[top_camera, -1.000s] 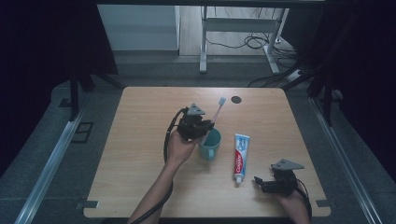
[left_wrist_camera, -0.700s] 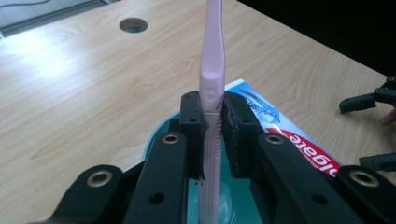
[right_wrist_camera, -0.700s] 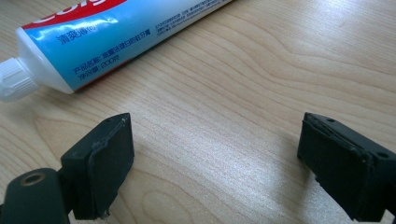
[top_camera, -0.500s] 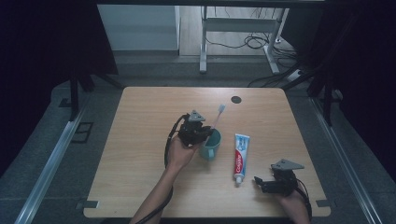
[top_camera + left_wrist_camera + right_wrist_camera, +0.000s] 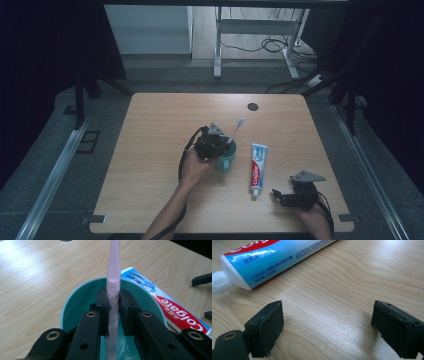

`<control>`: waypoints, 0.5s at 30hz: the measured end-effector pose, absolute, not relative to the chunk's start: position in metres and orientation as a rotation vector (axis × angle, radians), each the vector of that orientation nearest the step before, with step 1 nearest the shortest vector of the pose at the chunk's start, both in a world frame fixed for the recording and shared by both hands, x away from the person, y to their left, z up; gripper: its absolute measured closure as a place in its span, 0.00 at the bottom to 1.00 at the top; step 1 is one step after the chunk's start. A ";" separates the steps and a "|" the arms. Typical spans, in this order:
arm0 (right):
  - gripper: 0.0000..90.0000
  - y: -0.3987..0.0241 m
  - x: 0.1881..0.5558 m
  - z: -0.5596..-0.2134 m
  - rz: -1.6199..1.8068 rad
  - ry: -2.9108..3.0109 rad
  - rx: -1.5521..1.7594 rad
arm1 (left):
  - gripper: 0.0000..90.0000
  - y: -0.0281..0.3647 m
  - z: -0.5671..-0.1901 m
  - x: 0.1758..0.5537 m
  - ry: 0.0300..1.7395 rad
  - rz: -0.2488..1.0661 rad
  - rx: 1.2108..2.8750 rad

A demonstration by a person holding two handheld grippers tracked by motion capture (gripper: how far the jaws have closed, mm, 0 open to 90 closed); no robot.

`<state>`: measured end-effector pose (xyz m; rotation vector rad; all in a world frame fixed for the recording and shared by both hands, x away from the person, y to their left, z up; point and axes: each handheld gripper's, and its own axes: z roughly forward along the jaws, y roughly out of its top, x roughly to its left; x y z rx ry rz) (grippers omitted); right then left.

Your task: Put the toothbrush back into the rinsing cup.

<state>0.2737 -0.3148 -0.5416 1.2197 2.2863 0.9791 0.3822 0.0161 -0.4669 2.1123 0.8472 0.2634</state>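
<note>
Left gripper (image 5: 113,305) clamped on slim pink plastic toothbrush (image 5: 113,277), round teal cup (image 5: 75,302) right below; right gripper (image 5: 327,325) wide apart, nothing gripped.

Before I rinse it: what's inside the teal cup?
The pink toothbrush, its lower handle dipping into the teal cup, clamped by the left gripper. The fingers cover the cup's bottom.

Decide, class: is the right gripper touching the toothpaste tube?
Apart. The right gripper view shows bare wood between the open right gripper and the toothpaste tube.
</note>
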 end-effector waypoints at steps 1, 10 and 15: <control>0.11 -0.315 0.274 -0.542 0.979 2.286 1.220 | 0.88 0.016 -0.468 0.382 0.849 0.261 2.116; 0.11 -0.315 0.274 -0.542 0.980 2.287 1.220 | 0.87 0.014 -0.474 0.384 0.876 0.238 2.144; 0.11 -0.315 0.274 -0.542 0.979 2.287 1.220 | 0.87 0.015 -0.476 0.385 0.882 0.235 2.159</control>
